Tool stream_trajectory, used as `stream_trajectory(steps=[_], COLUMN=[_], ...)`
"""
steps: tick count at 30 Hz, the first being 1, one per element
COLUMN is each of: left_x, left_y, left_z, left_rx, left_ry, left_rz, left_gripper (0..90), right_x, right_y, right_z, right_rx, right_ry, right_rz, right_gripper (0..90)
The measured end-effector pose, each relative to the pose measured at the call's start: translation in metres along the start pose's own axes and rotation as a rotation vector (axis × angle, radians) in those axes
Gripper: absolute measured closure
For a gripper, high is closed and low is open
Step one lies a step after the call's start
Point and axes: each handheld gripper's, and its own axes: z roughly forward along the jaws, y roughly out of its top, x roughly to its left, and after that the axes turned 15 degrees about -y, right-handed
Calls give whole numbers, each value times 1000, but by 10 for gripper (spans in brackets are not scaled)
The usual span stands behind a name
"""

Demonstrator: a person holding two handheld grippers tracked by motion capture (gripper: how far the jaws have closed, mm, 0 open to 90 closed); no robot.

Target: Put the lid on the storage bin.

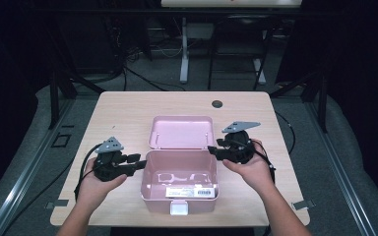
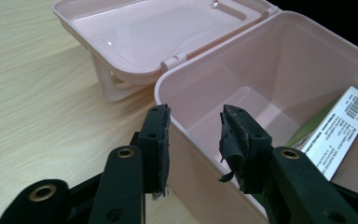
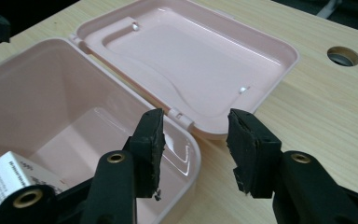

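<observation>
High view: one pink box [image 1: 179, 189] stands at the near middle of one wooden table [image 1: 123, 110], its one lid [image 1: 181, 132] hinged fully back and lying flat behind it. One white labelled carton [image 1: 191, 192] lies inside against the near wall. One round hole [image 1: 217, 103] sits in the tabletop beyond the lid.

Two hands are present, one per gripper. The left gripper [image 1: 137, 164] is held level at the box's left wall, pointing right; the right gripper [image 1: 214, 150] is held level at the right rear corner, pointing left.

Left gripper view: the jaws stand partly open and straddle the box's rim [image 2: 186, 128], one jaw outside, one inside; the pads do not press the wall.

Right gripper view: the jaws stand partly open astride the box's corner rim [image 3: 193, 149], with a gap on the outer side; nothing is gripped.
</observation>
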Motion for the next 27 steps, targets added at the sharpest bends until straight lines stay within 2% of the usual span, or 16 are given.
stream_trajectory(steps=[7, 13, 19, 25, 27], left_x=[0, 2, 0, -3, -4], left_y=[-2, -4, -5, -5, -5], left_z=[6, 10, 11, 12, 12], left_rx=[13, 11, 11, 15, 16], left_ry=[8, 18, 23, 38, 43], left_rz=[-10, -27, -14, 1, 2], left_gripper=[659, 707, 757, 762, 765], right_x=[-8, -13, -13, -13, -15], right_y=[2, 4, 8, 12, 15], right_z=[15, 22, 30, 36, 39], right_rx=[34, 43, 50, 60, 61], right_ry=[-32, -32, -70, -90, -94], right_rz=[20, 45, 55, 59, 78], right_gripper=[544, 534, 553, 551, 569])
